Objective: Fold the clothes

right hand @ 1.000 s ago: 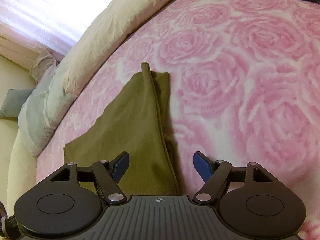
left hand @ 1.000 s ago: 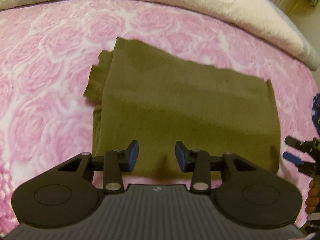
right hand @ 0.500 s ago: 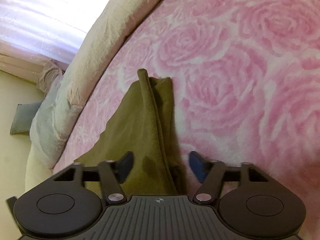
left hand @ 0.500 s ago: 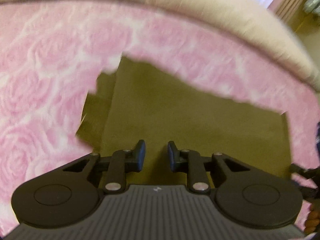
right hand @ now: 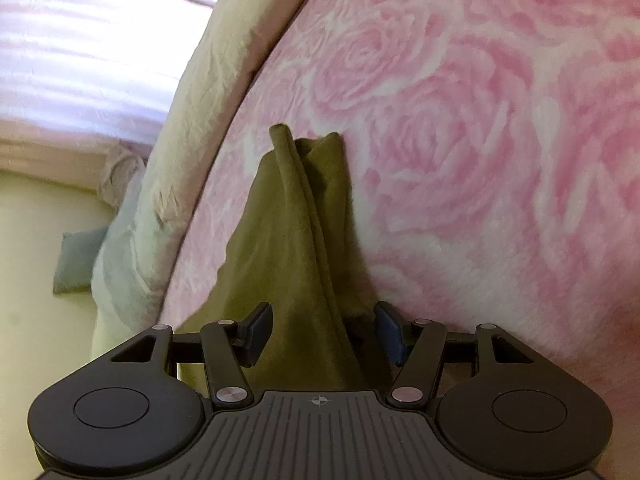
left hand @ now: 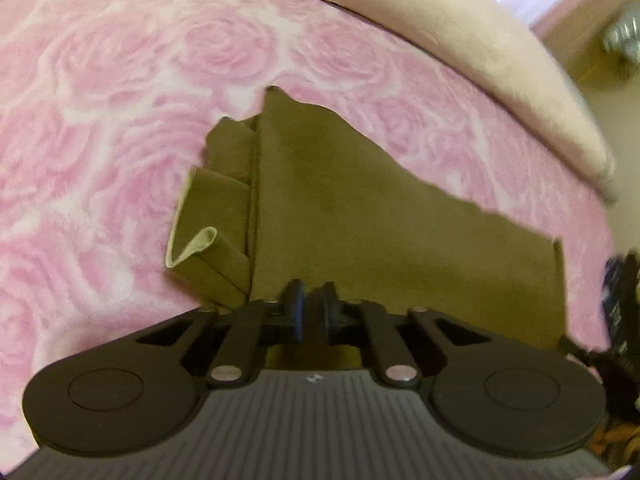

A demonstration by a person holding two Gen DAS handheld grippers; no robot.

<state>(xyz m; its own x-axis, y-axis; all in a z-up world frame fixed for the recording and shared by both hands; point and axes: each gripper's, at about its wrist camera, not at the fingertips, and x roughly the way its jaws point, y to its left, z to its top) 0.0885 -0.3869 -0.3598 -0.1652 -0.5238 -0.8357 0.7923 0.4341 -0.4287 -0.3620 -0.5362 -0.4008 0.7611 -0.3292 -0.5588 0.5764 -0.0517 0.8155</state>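
An olive-green folded garment (left hand: 380,232) lies on the pink rose-patterned bedspread (left hand: 100,92). A sleeve with a pale, curled cuff (left hand: 200,240) sticks out on its left side. My left gripper (left hand: 311,314) is shut on the garment's near edge, its fingers pressed together over the cloth. In the right wrist view the same garment (right hand: 288,240) shows as a raised ridge running away from me. My right gripper (right hand: 323,334) is open and low at the garment's near end, with the thick folded edge between its blue pads (right hand: 256,332).
A cream duvet (left hand: 460,40) lies bunched along the far side of the bed and also shows as a cream duvet (right hand: 192,120) beside a bright window. A grey cushion (right hand: 76,260) rests on the floor. The other gripper's dark shape (left hand: 616,320) is at the right edge.
My left gripper closed from open onto the garment's near edge and moved in lower. My right gripper moved forward and down, so the folded edge now sits between its open fingers.
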